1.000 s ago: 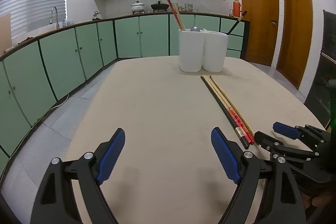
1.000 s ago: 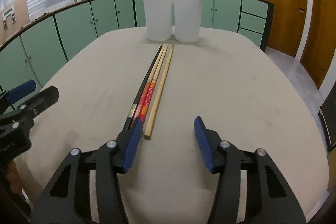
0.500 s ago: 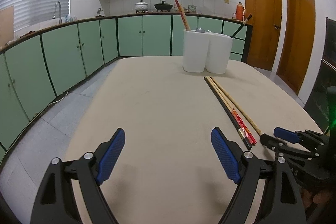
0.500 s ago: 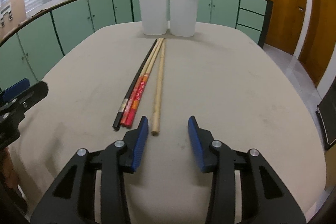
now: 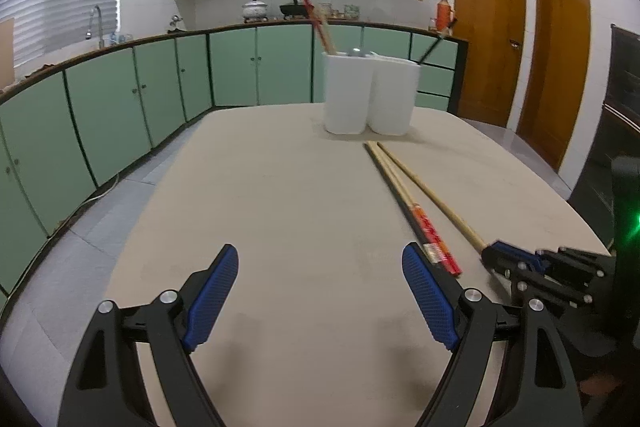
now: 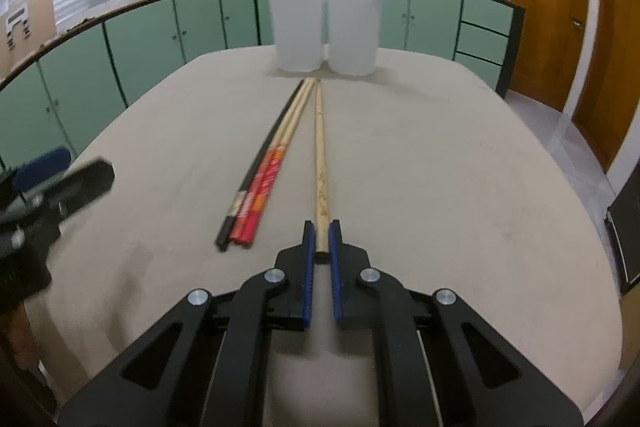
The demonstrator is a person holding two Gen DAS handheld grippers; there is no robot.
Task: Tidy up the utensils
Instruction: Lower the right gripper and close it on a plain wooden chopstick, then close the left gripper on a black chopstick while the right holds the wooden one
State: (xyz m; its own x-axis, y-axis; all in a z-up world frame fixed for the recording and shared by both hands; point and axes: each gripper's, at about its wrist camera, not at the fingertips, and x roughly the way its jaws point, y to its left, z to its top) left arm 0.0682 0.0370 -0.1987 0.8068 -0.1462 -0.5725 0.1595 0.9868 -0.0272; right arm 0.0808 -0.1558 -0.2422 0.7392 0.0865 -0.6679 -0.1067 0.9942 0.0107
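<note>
On a beige kitchen surface (image 6: 440, 167), the right gripper (image 6: 319, 239) clenches a plain wooden chopstick (image 6: 319, 147) beside three bundled chopsticks (image 6: 266, 175); the left gripper (image 5: 320, 287) hovers, jaws released.

Beige table (image 6: 440, 167), faintly smudged. Plain pale-wood chopstick (image 6: 320, 155) with small dark specks along it. Beside it, a black chopstick (image 6: 272, 143) and a pair with tan shafts and red-orange printed ends (image 6: 264, 183). Two white containers (image 6: 324, 27). Black frames and blue textured pads on the right hand-held gripper (image 6: 319, 247) and left hand-held gripper (image 5: 320, 291). Mint-green cabinets (image 5: 120, 107), orange-brown doors (image 5: 520, 47).
</note>
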